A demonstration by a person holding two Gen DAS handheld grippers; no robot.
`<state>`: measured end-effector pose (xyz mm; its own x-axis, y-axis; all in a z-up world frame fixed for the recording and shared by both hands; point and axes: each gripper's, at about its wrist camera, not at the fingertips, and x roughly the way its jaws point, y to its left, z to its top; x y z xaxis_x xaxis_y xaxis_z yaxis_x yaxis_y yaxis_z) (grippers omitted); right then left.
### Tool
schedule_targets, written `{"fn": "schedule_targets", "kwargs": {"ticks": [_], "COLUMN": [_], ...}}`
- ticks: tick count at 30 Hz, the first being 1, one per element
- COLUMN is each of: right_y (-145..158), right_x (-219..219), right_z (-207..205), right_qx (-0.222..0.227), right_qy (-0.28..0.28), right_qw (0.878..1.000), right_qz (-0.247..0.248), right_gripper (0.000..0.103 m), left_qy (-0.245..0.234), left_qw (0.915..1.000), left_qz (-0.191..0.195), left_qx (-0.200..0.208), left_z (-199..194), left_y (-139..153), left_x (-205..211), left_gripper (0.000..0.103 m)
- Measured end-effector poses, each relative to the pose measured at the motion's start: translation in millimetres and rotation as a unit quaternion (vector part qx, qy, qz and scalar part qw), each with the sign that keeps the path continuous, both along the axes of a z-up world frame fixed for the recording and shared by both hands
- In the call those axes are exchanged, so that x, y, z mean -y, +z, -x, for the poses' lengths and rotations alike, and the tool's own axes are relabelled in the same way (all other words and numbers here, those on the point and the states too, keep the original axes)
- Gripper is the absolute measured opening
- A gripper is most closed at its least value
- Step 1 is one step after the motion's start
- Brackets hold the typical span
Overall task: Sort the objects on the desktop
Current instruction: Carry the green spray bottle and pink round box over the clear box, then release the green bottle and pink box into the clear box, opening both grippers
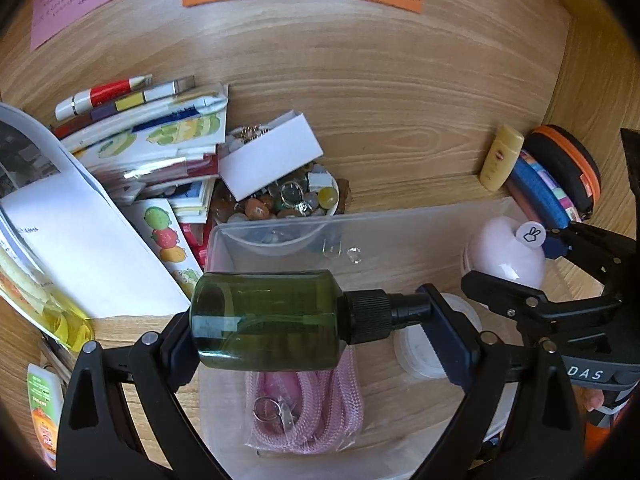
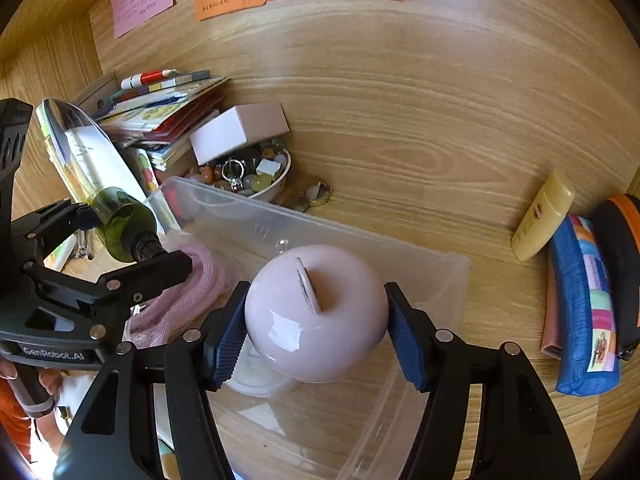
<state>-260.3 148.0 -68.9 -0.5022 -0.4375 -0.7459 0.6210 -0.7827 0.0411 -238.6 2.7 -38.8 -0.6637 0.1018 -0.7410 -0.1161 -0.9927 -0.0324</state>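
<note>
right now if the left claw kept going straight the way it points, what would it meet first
Probably the pink cord lying in the clear bin, right under the green bottle that the left claw holds. Depth is hard to judge through the fisheye.

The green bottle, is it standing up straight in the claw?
No, the green bottle lies sideways between the fingers of the left gripper, its black cap pointing toward the right finger.

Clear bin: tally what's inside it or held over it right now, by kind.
Bottles: 1, green spray bottle, held by left gripper
Apple-shaped pink jars: 1, held by right gripper
Pink cord bundles: 1
White round lids: 1
Total: 4
</note>
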Motion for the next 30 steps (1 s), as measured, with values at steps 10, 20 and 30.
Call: {"fn": "schedule_targets", "kwargs": {"ticks": [10, 20, 30], "right_y": [-4.6, -1.2, 12.9], "right_x": [1.7, -1.1, -17.9], "right_z": [-1.5, -1.9, -0.1], "right_qx": [0.0, -0.01, 0.018], "right_qy": [-0.006, -0.015, -0.007], "right_qw": [1.0, 1.0, 0.999], "right_qz": [-0.027, -0.02, 0.05], "right_gripper": [0.061, 0.064, 0.073], "left_qy": [0.006, 0.008, 0.006], "left_qw": [0.9997, 0.9994, 0.9999], "left_qz": [0.015, 0.009, 0.01], "left_qx": [0.02, 0.031, 0.012], "left_z": [6.2, 3.9, -12.2], "left_y": [-7.4, -9.6, 4.6], "left_x": [-3.5, 0.3, 5.4], "left_gripper": [0.096, 0.097, 0.097]}}
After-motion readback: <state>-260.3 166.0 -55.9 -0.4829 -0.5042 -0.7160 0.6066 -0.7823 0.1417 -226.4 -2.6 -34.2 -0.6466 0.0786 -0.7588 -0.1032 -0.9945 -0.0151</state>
